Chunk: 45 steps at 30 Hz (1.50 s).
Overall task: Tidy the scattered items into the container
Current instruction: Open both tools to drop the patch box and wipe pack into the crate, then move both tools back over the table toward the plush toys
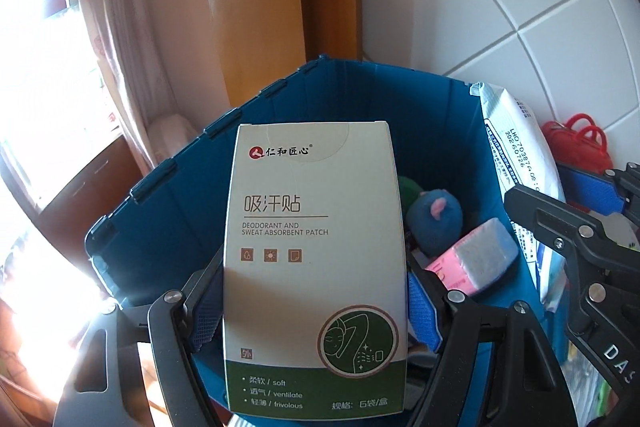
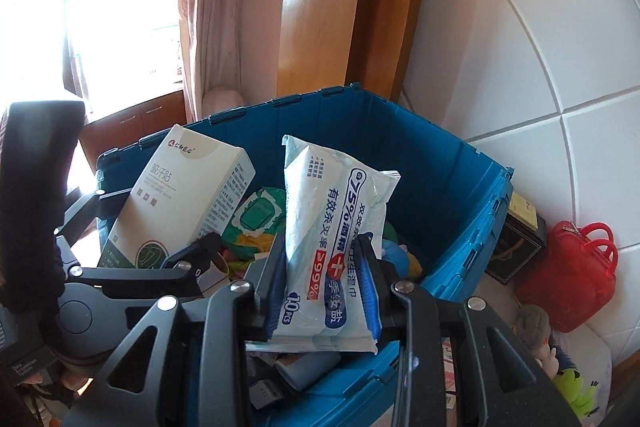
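Left wrist view has the left gripper (image 1: 308,311) clamped on a white patch box (image 1: 314,267) above the blue crate (image 1: 152,183), while right wrist view has the right gripper (image 2: 324,291) clamped on a wipes pack (image 2: 332,227) over that crate's opening.

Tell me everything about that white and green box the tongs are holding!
The white and green cardboard box is flat and rectangular, white on top with a dark green band at the bottom. It carries Chinese writing, the words "Deodorant and sweat absorbent patch", three small brown icons and a round green drawing of a person. The left tongs are shut on its sides, holding it tilted above the open blue plastic crate, which already has other things inside.
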Each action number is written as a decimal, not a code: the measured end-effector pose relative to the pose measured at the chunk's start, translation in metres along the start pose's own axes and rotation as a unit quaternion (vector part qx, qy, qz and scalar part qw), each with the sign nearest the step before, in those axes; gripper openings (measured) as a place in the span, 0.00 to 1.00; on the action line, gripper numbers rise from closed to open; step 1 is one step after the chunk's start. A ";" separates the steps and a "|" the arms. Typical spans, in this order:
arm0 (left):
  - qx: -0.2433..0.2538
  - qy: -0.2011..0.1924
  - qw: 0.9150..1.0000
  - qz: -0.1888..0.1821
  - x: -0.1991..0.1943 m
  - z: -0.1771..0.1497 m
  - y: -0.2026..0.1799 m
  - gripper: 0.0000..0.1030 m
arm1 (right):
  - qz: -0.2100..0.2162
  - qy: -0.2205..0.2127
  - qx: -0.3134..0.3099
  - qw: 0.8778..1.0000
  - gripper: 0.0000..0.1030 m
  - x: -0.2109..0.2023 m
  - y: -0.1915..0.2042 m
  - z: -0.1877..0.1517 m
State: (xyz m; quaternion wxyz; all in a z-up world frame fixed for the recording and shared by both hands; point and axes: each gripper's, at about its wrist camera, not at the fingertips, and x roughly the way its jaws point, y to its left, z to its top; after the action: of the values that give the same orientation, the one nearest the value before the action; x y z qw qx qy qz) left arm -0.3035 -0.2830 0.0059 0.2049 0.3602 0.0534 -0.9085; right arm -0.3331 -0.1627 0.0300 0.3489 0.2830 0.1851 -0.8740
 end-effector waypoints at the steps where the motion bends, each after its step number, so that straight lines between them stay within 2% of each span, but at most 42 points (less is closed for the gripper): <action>1: -0.001 0.001 1.000 -0.002 0.000 0.000 0.001 0.74 | -0.002 0.000 -0.001 1.000 0.31 0.001 0.001 0.001; 5: -0.002 0.003 1.000 -0.008 0.002 -0.001 0.001 0.74 | -0.009 -0.001 0.000 1.000 0.31 0.001 0.000 0.003; 9: 0.002 0.006 1.000 -0.010 0.004 -0.001 0.001 0.81 | 0.000 0.002 0.006 1.000 0.32 -0.001 -0.004 0.005; 12: 0.002 0.006 1.000 -0.006 0.003 -0.003 -0.001 0.81 | -0.011 0.002 0.001 1.000 0.33 -0.003 -0.006 0.003; 16: -0.002 0.007 1.000 -0.005 -0.001 -0.005 -0.003 0.81 | -0.016 0.001 0.006 1.000 0.48 -0.007 -0.012 -0.001; 25: 0.013 -0.001 1.000 -0.011 -0.009 -0.003 -0.025 0.81 | -0.029 -0.002 0.028 0.999 0.48 -0.024 -0.037 -0.014; 32: 0.041 -0.009 0.998 -0.042 -0.021 0.004 -0.079 0.81 | -0.054 -0.001 0.083 0.995 0.48 -0.046 -0.097 -0.039; 36: 0.070 -0.011 0.995 -0.068 -0.028 0.005 -0.127 0.81 | -0.076 0.010 0.118 0.990 0.48 -0.060 -0.140 -0.066; 40: 0.105 -0.014 0.990 -0.097 -0.036 0.003 -0.182 0.81 | -0.107 0.029 0.156 0.982 0.48 -0.076 -0.190 -0.101; 45: 0.144 -0.006 0.981 -0.131 -0.040 -0.007 -0.249 0.81 | -0.149 0.057 0.207 0.965 0.48 -0.095 -0.252 -0.153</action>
State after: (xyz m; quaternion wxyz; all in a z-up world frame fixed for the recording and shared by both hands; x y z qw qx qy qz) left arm -0.3755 -0.0411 0.0157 0.0306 0.3708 -0.0323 -0.9277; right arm -0.4008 0.1379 0.0030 0.1375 0.3677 0.0593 -0.9178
